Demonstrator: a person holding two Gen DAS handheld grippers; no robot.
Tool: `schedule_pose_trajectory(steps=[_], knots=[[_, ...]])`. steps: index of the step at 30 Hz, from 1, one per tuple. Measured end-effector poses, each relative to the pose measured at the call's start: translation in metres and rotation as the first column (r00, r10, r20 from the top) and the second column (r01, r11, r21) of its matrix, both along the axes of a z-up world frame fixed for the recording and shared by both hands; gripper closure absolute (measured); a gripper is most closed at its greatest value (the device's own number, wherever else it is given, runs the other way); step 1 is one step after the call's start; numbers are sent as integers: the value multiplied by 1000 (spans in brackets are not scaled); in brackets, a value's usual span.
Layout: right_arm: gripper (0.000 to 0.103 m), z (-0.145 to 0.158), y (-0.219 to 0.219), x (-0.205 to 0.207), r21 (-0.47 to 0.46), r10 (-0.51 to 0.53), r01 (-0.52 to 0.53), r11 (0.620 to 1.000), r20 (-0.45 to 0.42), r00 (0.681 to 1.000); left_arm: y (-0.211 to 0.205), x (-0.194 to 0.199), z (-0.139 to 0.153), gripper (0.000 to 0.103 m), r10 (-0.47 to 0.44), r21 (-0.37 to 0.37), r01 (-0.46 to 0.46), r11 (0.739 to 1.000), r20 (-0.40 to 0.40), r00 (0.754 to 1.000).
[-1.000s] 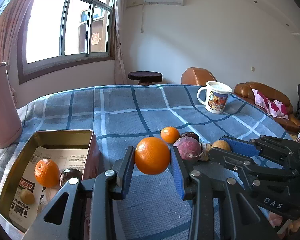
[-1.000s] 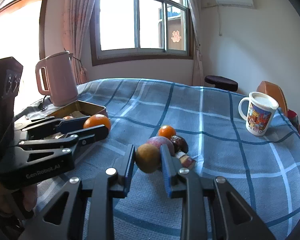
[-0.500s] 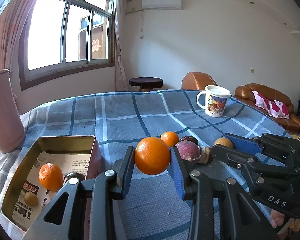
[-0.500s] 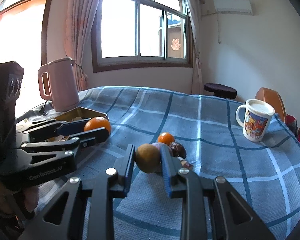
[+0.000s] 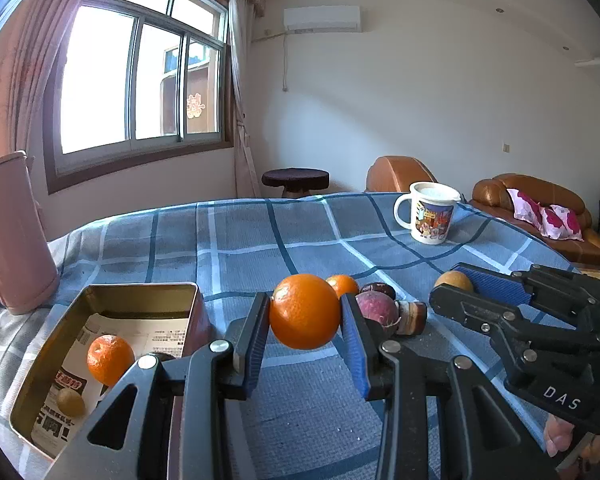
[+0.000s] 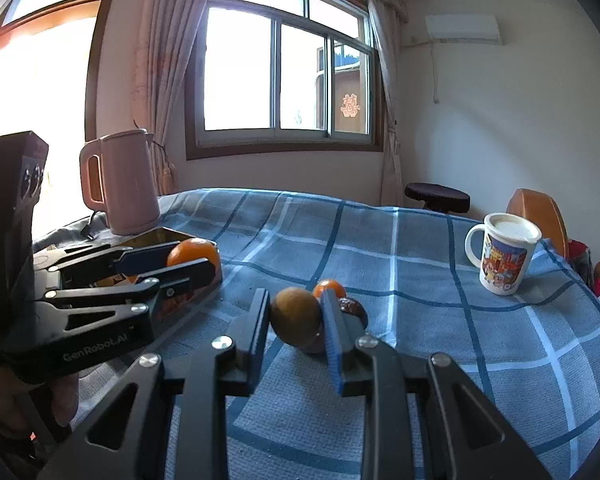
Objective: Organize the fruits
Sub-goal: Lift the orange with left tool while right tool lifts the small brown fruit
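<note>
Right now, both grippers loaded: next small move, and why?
Probably swing the left gripper left over the tin and lower. It is clamped on the orange, lifted off the cloth, and the tin beside it already holds fruit.

White letters "DAS" stand on the black body of the right gripper point(image 5: 456, 292), seen to the right of the metal tin point(image 5: 140, 290). "GenRobot.AI" is printed in white on the side of the left gripper point(image 6: 190, 258), in front of that tin. The printed paper point(image 5: 76, 384) lining the tin carries text too small to read, and the red paper sign point(image 6: 350, 105) on the window cannot be made out.
</note>
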State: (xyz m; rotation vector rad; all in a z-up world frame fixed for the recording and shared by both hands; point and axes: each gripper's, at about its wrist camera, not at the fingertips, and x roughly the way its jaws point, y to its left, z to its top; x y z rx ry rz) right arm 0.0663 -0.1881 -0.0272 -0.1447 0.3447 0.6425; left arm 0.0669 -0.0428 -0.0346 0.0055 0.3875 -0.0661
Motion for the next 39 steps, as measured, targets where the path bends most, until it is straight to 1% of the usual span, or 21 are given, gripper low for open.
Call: schedule_pose_trajectory(steps=[14, 23, 32, 39], knots=[[74, 2, -6, -5, 27, -7, 6, 1000, 39, 999, -2, -8, 3, 66, 12, 10, -13, 1000, 46, 999], [74, 4, -11, -11, 52, -20, 16, 999, 71, 997, -2, -16, 5, 66, 27, 17, -29, 999, 97, 995], [74, 8, -16, -18, 71, -47, 39, 997, 113, 993, -3, -18, 6, 66, 35, 21, -37, 999, 116, 993], [74, 8, -16, -18, 69, -57, 50, 996, 117, 992, -1, -18, 6, 66, 40, 16, -42, 999, 113, 993]])
